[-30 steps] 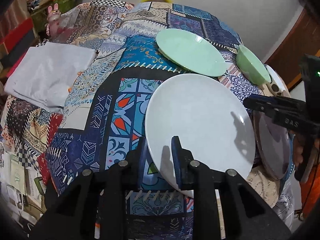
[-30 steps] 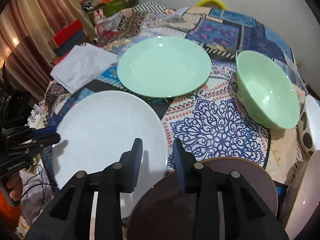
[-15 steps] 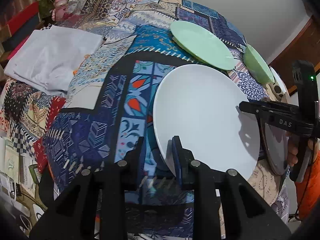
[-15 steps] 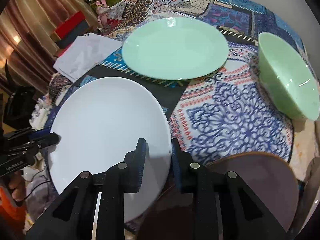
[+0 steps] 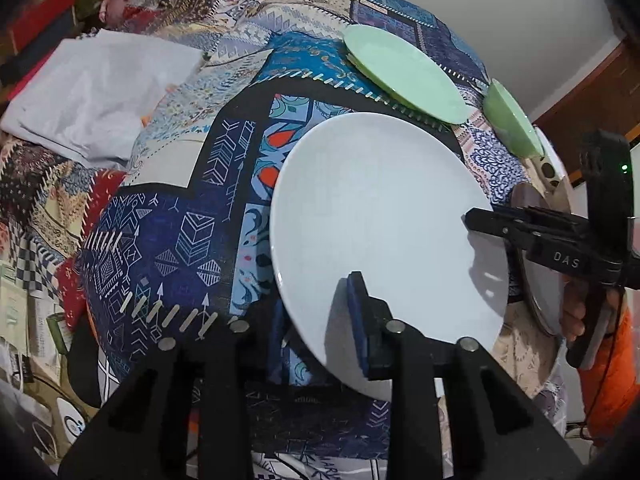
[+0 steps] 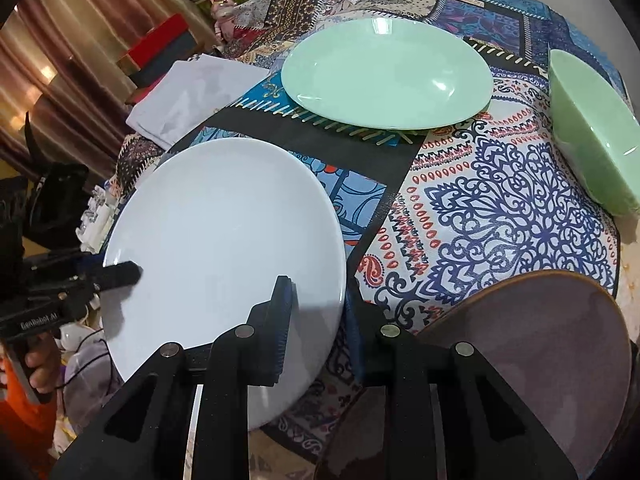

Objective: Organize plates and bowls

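Observation:
A large white plate (image 5: 380, 208) (image 6: 224, 232) lies low over the patterned tablecloth (image 5: 192, 216), and I cannot tell whether it rests on it. My left gripper (image 5: 316, 336) straddles the plate's near rim. One pad lies on top, the other stands clear of the edge with cloth showing between, and the jaws are opening. My right gripper (image 6: 318, 320) is shut on the opposite rim, one pad on top and one beneath. A pale green plate (image 6: 386, 76) and a green bowl (image 6: 592, 128) sit farther back. A brown plate (image 6: 540, 352) lies by the right gripper.
A folded white cloth (image 5: 100, 92) lies at the table's far left. A spotted white dish (image 5: 556, 168) sits at the right edge beyond the bowl. A person's hand (image 5: 576, 312) holds the right gripper's handle. Boxes and clutter (image 6: 160, 48) stand beyond the table's left side.
Both grippers have sunk slightly toward the cloth with the white plate. The right jaws have narrowed onto its rim. The left jaws now stand a little wider.

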The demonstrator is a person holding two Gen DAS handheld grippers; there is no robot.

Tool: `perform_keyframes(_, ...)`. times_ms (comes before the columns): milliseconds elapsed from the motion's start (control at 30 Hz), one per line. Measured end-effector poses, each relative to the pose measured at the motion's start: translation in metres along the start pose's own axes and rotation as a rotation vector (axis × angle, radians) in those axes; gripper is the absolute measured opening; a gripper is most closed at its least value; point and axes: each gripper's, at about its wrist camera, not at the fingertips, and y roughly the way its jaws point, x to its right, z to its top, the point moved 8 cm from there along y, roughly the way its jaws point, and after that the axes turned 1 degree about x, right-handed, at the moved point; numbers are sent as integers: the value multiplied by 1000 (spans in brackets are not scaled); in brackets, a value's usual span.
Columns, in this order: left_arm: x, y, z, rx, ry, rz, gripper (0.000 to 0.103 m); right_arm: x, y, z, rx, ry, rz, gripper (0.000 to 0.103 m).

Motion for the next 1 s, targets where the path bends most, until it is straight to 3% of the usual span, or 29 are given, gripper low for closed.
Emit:
perform_keyframes(400,6,-8,4,24,2,27,30,3,-14,-2,51,62,-4,20)
perform_keyframes(1000,41,-38,21,93,60,-13,30,11,-67,-1,173,89,-33,20)
